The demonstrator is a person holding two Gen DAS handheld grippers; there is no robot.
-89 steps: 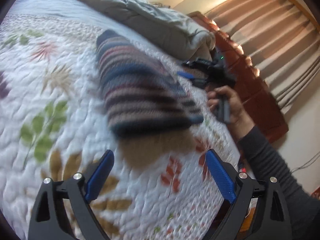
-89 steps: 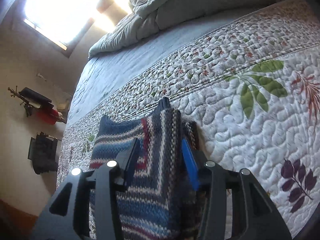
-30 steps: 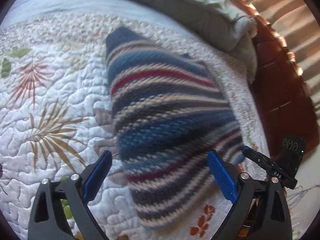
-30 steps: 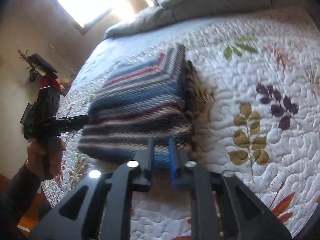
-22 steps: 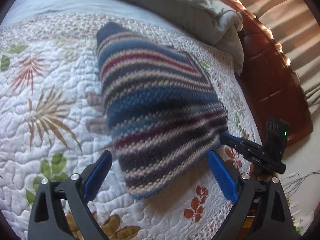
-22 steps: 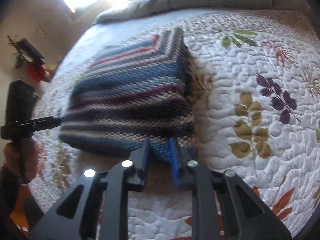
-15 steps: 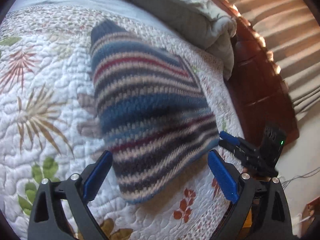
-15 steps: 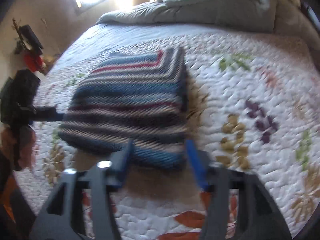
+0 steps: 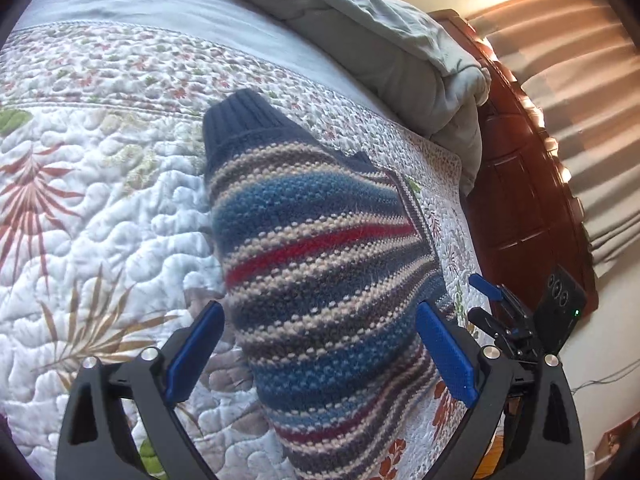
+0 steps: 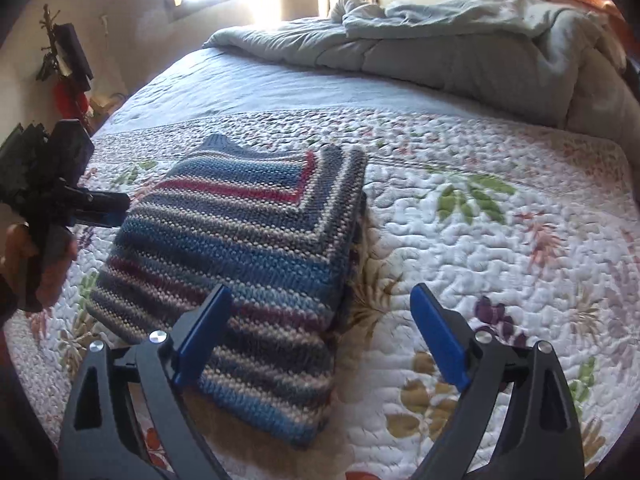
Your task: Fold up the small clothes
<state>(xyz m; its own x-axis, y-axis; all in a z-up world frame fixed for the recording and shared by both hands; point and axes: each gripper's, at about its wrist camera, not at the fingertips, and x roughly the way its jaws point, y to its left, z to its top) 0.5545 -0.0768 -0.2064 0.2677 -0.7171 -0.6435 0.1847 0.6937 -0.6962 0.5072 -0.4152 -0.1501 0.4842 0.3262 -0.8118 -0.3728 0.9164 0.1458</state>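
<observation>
We see striped sweater folded centre-frame on quilt; left gripper, right gripper both spread, empty. Fold seems finished; next, probably tidy edges.

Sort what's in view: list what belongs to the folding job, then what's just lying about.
Job:
striped knit sweater, folded on the floral quilt
left hand-held gripper, open
right hand-held gripper, open

Lying about:
grey duvet, bunched up
wooden headboard
curtains

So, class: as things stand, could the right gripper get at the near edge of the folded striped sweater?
Probably yes. The right gripper is open, and the striped sweater lies flat on the quilt with its near edge partly between the fingers. Nothing lies between them, and the left gripper sits off at the far side.
</observation>
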